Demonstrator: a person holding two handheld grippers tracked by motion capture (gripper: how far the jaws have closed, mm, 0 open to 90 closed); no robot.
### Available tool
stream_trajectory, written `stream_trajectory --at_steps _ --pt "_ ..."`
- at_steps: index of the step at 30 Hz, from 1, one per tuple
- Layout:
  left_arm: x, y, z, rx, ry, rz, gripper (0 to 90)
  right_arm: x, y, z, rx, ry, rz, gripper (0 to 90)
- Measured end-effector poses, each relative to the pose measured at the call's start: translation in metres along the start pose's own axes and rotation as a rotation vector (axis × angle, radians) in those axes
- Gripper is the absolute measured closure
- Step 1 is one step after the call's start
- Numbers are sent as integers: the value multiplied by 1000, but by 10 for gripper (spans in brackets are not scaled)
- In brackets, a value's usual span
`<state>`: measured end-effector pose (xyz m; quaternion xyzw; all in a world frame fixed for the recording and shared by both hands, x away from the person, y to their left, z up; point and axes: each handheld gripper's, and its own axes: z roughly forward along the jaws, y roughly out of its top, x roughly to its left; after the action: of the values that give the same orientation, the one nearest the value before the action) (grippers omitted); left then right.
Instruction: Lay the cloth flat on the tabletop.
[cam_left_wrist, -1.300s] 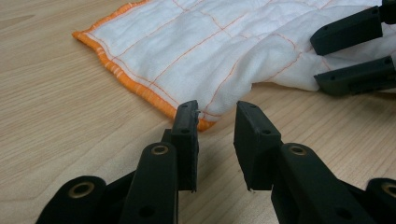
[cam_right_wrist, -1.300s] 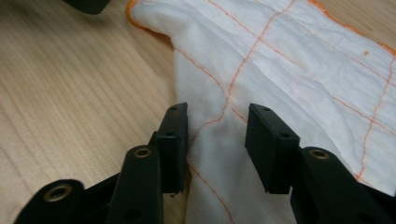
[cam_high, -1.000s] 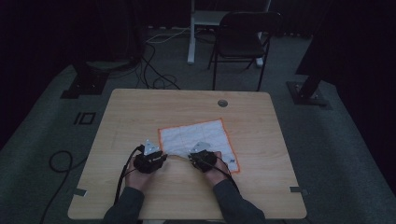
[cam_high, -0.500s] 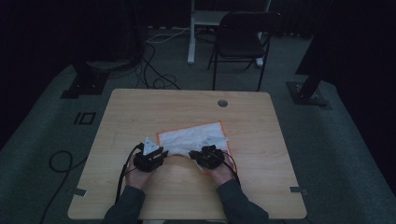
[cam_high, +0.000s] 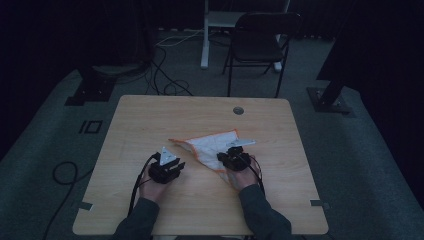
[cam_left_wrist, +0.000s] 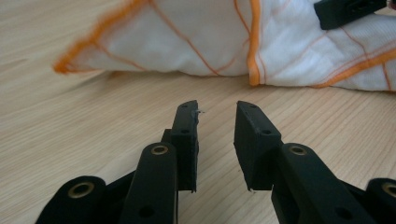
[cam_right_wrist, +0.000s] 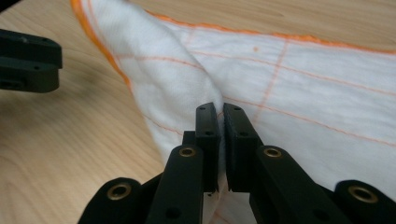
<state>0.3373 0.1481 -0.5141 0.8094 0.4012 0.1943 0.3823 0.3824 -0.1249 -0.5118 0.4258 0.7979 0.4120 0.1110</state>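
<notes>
At the left of the high view the left claw rests low over the wooden table, held in the person's left hand, its cable looping back toward the near edge. In the left gripper view that claw stands released: the two black jaws are parted with bare wood between them and nothing in the gap. It points at the cloth, whose nearest fold lies just beyond the jaw tips without touching them.

The white cloth with orange hem and orange grid lines lies near the middle of the table, between the two claws, gathered into a rough triangle with one corner pointing left toward the left claw. In the left gripper view the cloth is bunched and doubled over, one orange hem running down across the fold.

To the right, the right claw sits at the cloth's near right corner, the right hand behind it. In the right gripper view this claw is clenched on the cloth: the jaws are pressed together with a pinch of white fabric between the pads, and the cloth rises from them in a raised ridge. The rest spreads flat to the right. The tip of the left claw shows dark at that view's upper left edge.

Beyond the table a black folding chair stands on the grey carpet.
</notes>
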Motion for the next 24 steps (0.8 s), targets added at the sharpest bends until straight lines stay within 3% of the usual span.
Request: stream_trajectory --at_steps 1,6,9,18,21,24 --pt "-2 1 6 8 -8 5 706 -3 -2 2 18 -29 -10 854" --pt "-9 8 20 25 -23 23 697 -6 -4 4 24 -31 1 853" --pt "-16 16 33 34 -38 59 656 -5 -4 4 21 -27 -2 852" --pt "-22 24 54 50 -91 41 597 -3 -4 2 14 -17 -13 852" --pt "-25 25 57 63 -90 47 668 -3 -4 2 15 -18 -14 851" --pt "-25 25 56 54 -89 42 808 -2 -4 1 17 -25 -22 845"
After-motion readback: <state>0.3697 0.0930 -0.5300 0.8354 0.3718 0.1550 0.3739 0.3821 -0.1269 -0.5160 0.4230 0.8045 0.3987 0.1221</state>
